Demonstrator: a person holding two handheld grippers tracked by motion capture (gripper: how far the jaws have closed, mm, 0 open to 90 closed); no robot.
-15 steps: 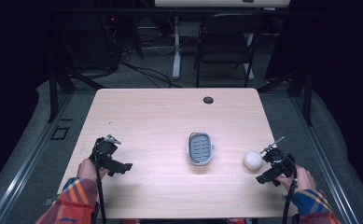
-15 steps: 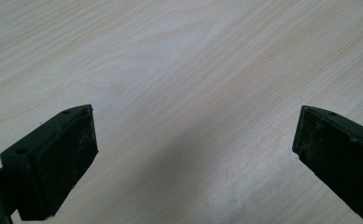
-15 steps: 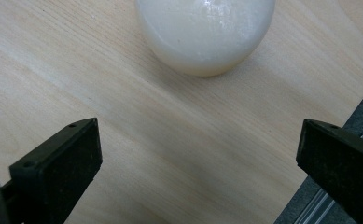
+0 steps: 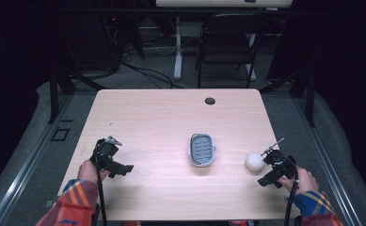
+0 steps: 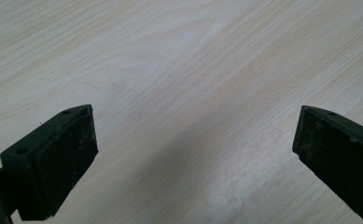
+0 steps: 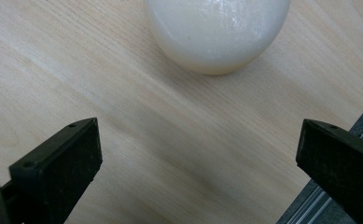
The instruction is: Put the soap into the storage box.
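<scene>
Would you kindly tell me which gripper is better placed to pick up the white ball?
The right gripper: its open jaws face the white ball just ahead, while the left gripper sits across the table.

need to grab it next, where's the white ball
In the high view the white ball sits near the table's right edge, between the soap dish and the right gripper.

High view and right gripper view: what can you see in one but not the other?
The high view alone takes in the grey soap dish at the table's middle, the dark round hole near the far edge, the left tool, both hands, the plaid sleeves, and a chair beyond the table. The right gripper view alone gives a close look along the right tool, its jaws wide apart, and the shiny skin of the white ball. Both share that ball, the right tool and the pale wooden table.
</scene>
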